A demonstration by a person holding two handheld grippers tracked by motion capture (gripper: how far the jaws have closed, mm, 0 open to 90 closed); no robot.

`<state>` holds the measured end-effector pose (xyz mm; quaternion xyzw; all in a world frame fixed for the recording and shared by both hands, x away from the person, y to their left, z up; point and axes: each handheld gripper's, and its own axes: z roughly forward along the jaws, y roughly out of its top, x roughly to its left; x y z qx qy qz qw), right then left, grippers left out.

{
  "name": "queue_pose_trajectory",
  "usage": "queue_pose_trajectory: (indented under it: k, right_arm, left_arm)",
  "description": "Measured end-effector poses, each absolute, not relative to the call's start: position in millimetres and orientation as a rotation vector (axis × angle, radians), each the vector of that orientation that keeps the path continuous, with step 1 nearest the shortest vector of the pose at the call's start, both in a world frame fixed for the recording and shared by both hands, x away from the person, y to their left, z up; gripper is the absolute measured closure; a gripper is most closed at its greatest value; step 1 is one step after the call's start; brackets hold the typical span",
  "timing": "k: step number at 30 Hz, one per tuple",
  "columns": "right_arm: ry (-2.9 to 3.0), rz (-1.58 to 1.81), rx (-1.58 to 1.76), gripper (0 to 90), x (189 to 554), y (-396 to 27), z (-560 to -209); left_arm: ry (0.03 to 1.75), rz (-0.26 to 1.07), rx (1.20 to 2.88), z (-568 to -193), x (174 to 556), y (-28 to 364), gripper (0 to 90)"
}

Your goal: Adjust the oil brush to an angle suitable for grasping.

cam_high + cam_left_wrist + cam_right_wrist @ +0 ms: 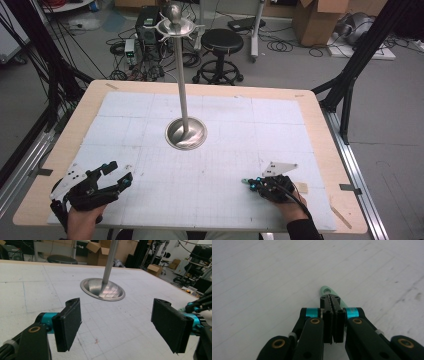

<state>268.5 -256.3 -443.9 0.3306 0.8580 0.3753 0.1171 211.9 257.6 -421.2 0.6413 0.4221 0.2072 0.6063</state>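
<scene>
A tall metal stand (183, 80) with a dished round base (186, 135) rises from the middle of the white gridded mat; its base (103, 291) lies ahead in the left gripper view. My left gripper (121, 171) rests at the mat's front left, open (120, 325) with nothing between its pads. At the front right my right gripper (248, 182) is shut (330, 298), tips low over the mat. A small pale green piece with a hole (326, 290) peeks out from behind those tips; I cannot tell whether it is pinched or lying on the mat.
The mat (240, 125) covers a wooden table (325, 150). Small wooden bits (302, 188) lie on the table's right edge. Behind the table stand a black stool (221, 42), cables, electronics and cardboard boxes (320, 17). Black frame struts (360, 60) flank both sides.
</scene>
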Motion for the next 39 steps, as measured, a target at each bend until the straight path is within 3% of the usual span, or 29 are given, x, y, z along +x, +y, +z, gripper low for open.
queue_pose_trajectory:
  k: [17,29,34,39]
  right_arm:
    - [2.216,0.957,1.261,87.0,299.3,-269.8,-441.0]
    - [1.957,1.250,1.249,84.5,228.8,-320.0,-392.8]
    - [1.903,1.316,1.216,74.9,203.8,-328.0,-386.8]
    - [1.862,1.404,1.210,46.0,193.5,-341.3,-387.1]
  left_arm:
    - [0.967,0.471,1.481,-421.0,211.2,258.0,24.5]
    - [0.963,0.471,1.473,-419.9,210.5,257.7,24.4]
    - [0.953,0.475,1.468,-418.6,210.2,258.1,24.5]
    - [0.945,0.481,1.460,-416.7,208.9,259.0,24.5]
